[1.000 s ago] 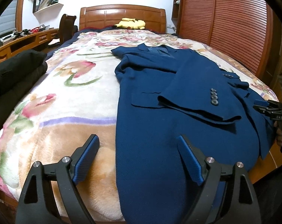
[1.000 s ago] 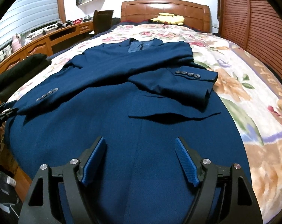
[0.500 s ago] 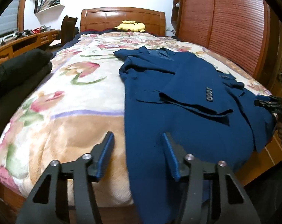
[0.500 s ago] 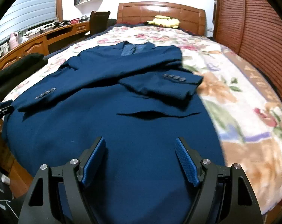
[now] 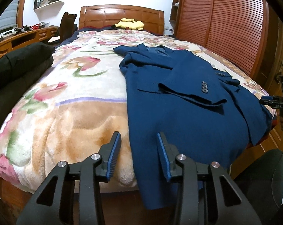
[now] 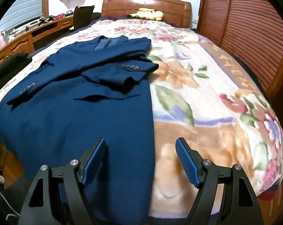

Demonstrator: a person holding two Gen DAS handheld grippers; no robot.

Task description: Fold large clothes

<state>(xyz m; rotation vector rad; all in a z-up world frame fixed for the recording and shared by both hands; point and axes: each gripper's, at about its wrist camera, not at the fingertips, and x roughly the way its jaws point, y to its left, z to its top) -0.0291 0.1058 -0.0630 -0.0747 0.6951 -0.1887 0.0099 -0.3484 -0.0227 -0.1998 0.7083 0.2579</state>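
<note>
Navy jacket (image 5: 179,112), flat, sleeves folded across

Blue suit jacket (image 6: 81,112) laid flat on floral blanket (image 6: 207,103), both sleeves folded across front, hem draped over bed edge | right gripper (image 6: 141,159) held with jaws apart, straddling jacket's right edge, nothing gripped | yellow plush toy (image 6: 147,13) seen at wooden headboard (image 6: 145,3)
</note>
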